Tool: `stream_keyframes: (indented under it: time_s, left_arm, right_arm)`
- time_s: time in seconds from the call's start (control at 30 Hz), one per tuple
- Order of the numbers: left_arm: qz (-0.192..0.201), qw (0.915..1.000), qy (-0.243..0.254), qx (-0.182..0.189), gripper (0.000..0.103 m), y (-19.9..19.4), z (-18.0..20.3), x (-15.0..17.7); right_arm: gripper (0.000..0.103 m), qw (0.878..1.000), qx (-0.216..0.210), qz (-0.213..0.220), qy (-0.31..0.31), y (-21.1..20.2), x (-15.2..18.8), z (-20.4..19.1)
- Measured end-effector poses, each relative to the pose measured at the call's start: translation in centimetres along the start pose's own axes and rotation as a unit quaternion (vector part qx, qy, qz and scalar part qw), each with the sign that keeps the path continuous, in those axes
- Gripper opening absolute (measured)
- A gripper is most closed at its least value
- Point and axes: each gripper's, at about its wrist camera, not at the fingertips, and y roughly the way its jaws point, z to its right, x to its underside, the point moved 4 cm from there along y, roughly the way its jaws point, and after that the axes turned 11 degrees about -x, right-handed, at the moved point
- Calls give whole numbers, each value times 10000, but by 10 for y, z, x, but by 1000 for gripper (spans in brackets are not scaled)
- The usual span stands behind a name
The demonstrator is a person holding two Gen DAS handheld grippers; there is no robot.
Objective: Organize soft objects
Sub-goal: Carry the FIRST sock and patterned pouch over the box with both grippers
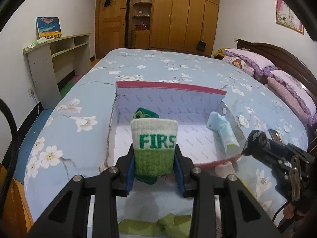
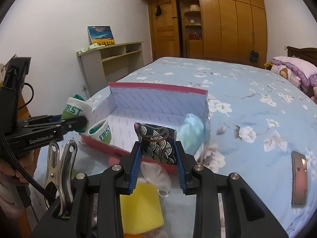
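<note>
Clamped between the blue pads of the left tongs [image 1: 154,158] is a rolled green-and-white sock [image 1: 153,144] lettered "FIRST", held upright above the near edge of an open box [image 1: 170,99] with a red rim and white patterned lining. From the right wrist view the right tongs [image 2: 157,154] are closed on a small dark pouch [image 2: 157,141] with a wave pattern, also held over the box's near wall. Inside the box, a second matching sock [image 2: 101,131] leans at the left corner and a pale blue soft bundle [image 1: 221,129] lies along the right wall. Below the right tongs, a yellow sponge [image 2: 141,208] and a white mesh item [image 2: 156,175] sit on the bed [image 2: 247,91], whose cover is blue with white blossoms. A steel clip [image 2: 61,170] hangs at the left of the right tongs' frame. Farther right on the bed lies a phone [image 2: 299,178].
</note>
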Motion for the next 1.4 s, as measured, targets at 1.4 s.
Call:
stream_keyframes:
  time_s: [1.4]
  left_arm:
    - [-633,9968,266,-407,35,101,31,16]
  right_arm:
    - [33,9954,54,-750,598,88,10,48]
